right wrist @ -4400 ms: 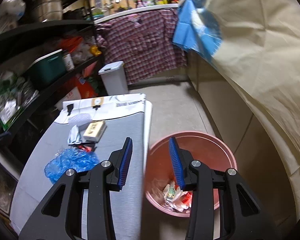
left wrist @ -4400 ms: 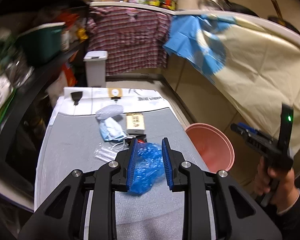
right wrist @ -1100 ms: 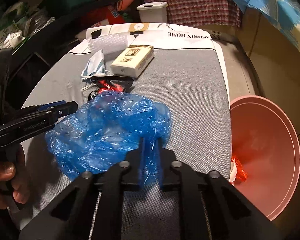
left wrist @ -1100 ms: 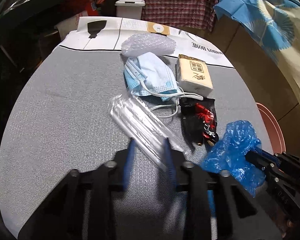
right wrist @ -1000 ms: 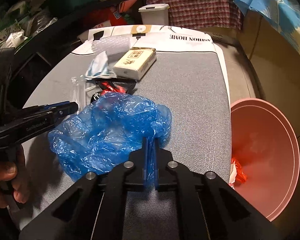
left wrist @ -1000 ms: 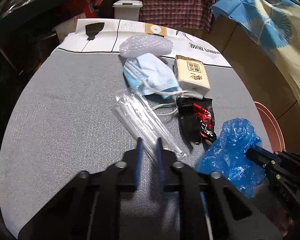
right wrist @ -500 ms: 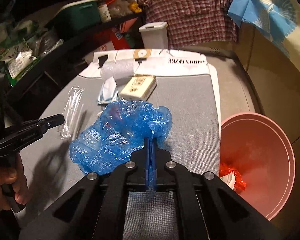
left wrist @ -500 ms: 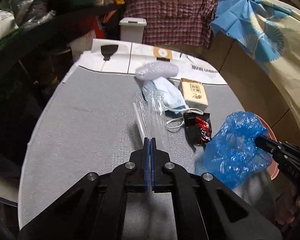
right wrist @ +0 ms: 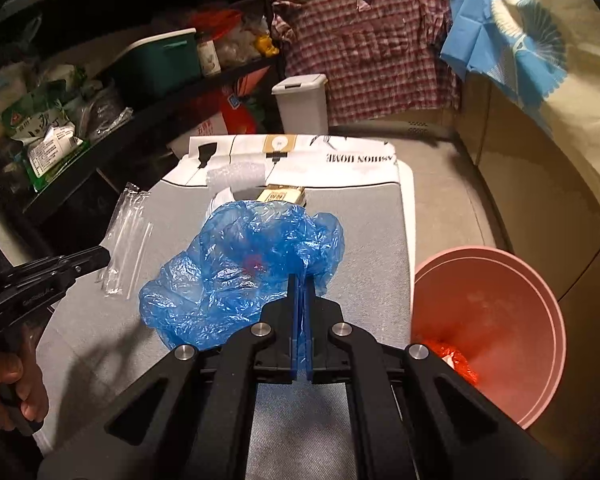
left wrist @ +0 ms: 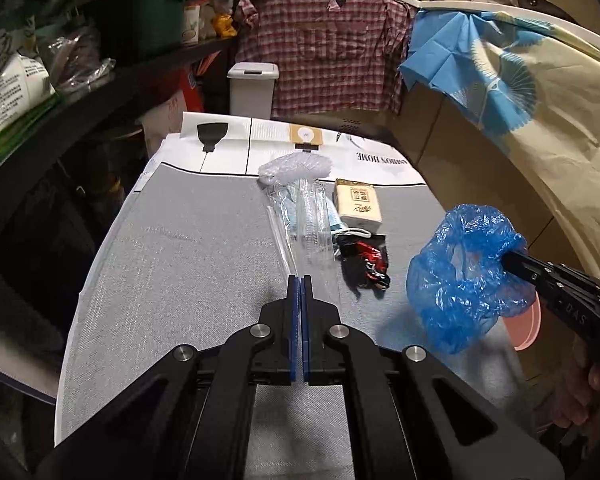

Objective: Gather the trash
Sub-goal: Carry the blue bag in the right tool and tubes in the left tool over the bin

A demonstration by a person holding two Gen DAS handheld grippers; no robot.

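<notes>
My left gripper (left wrist: 300, 280) is shut on a clear plastic wrapper (left wrist: 308, 224) and holds it above the grey table (left wrist: 188, 264); the wrapper also shows in the right wrist view (right wrist: 126, 236). My right gripper (right wrist: 300, 280) is shut on a crumpled blue plastic bag (right wrist: 244, 264), lifted off the table; the bag also shows in the left wrist view (left wrist: 466, 272). A pink bin (right wrist: 496, 320) with red trash inside stands on the floor right of the table. On the table lie a bubble-wrap piece (left wrist: 296, 166), a blue face mask (left wrist: 334, 222), a tan tissue pack (left wrist: 358, 204) and a black-and-red wrapper (left wrist: 364, 260).
Dark shelves (right wrist: 120, 88) full of goods run along the left. A white lidded bin (right wrist: 302, 104) stands beyond the table's far end. A plaid shirt (left wrist: 324, 68) and cloth-covered cabinets (right wrist: 560, 128) line the back and right.
Both grippers have closed on their items and risen: the left lifted the clear wrapper, the right lifted the blue bag off the table.
</notes>
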